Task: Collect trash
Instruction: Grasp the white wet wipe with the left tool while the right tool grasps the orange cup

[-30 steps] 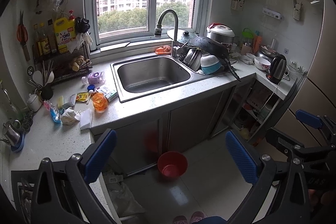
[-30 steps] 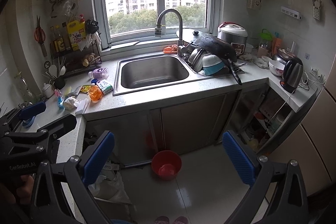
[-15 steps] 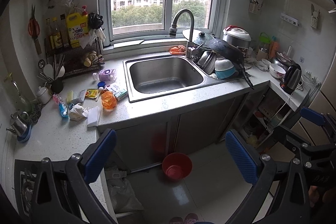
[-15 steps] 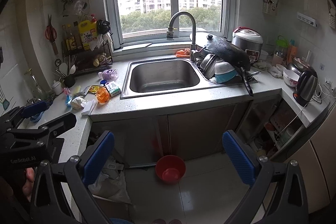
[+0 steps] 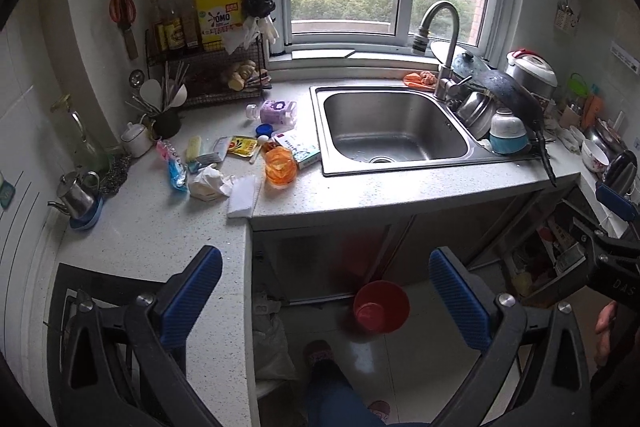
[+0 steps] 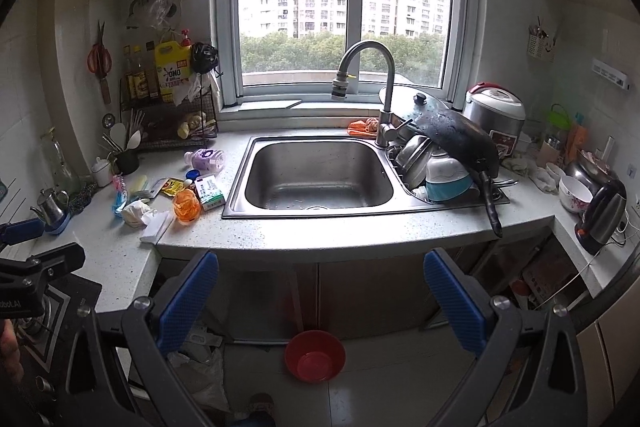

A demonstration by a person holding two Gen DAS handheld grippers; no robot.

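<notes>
Speckled grey stone forms the counter [image 5: 360, 191], and the trash is gathered on it in a loose cluster just left of the sink [image 5: 394, 127]: a crumpled tissue [image 5: 210, 183], a flat white napkin [image 5: 243, 195] at the counter's edge, an orange plastic cup [image 5: 281, 166] on its side, a small carton [image 5: 299, 147], a yellow sachet [image 5: 242, 146] and a toppled purple bottle [image 5: 276, 111].

The left gripper [image 5: 326, 293] is held with its blue pads spread wide and nothing between them; the right gripper [image 6: 320, 301] is likewise wide apart and empty. Both are kept back from the counter, well apart from the litter, probably so the whole spread can be surveyed before a first piece is chosen. A red basin [image 6: 315, 355] is seen on the floor below, perhaps meant as the receptacle.
</notes>
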